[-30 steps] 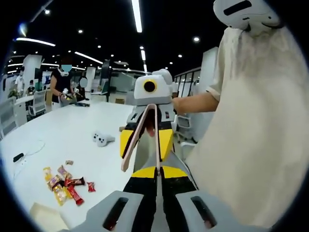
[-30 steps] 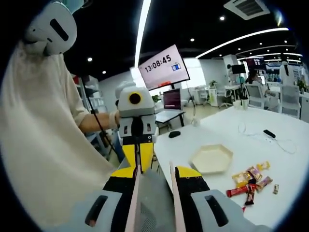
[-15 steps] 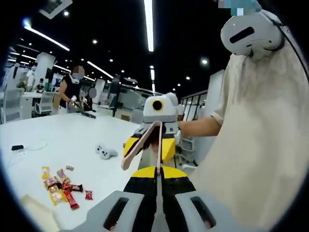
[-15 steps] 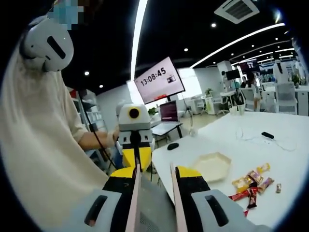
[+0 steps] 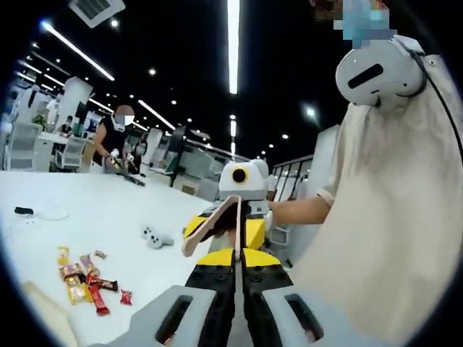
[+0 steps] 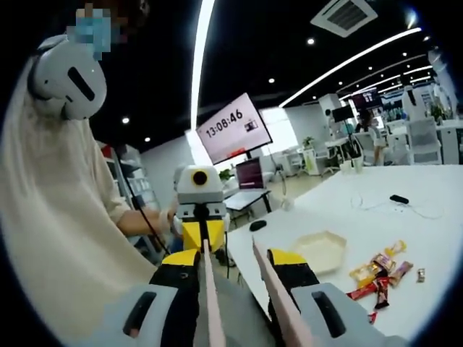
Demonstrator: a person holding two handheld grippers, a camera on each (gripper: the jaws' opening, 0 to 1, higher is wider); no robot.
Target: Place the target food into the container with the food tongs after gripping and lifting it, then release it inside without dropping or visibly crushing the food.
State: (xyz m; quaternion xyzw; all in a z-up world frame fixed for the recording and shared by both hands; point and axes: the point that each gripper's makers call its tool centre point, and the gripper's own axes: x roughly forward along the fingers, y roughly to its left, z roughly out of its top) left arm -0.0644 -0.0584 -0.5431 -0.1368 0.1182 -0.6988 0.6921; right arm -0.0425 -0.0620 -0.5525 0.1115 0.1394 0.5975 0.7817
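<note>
White and broad, the surface [image 6: 427, 210] stretches away with plenty of bare room on every side of the food. In the right gripper view the right gripper [image 6: 235, 249] holds pink tongs [image 6: 269, 300] between its fingers; the two tong arms stand apart, spread, with nothing between them. Past the tong tips the left gripper [image 6: 200, 217] faces the camera, held by a person [image 6: 58, 217] in a pale top with a white headset. A shallow six-sided container [image 6: 320, 249] sits near the surface's near edge, and the candy bars [image 6: 376, 273] lie in a small heap just beside it, on the side away from the edge. A black cable [image 6: 396, 204] lies well apart, farther out.

In the left gripper view the left gripper [image 5: 235, 249] has its fingers pressed together, nothing visible between them. The right gripper [image 5: 242, 195] with its tongs [image 5: 210, 228] hangs above the surface's edge. The candy bars [image 5: 81, 278] lie low on the left, a white game controller [image 5: 155, 237] sits apart from them, and open surface [image 5: 94, 217] lies between.
</note>
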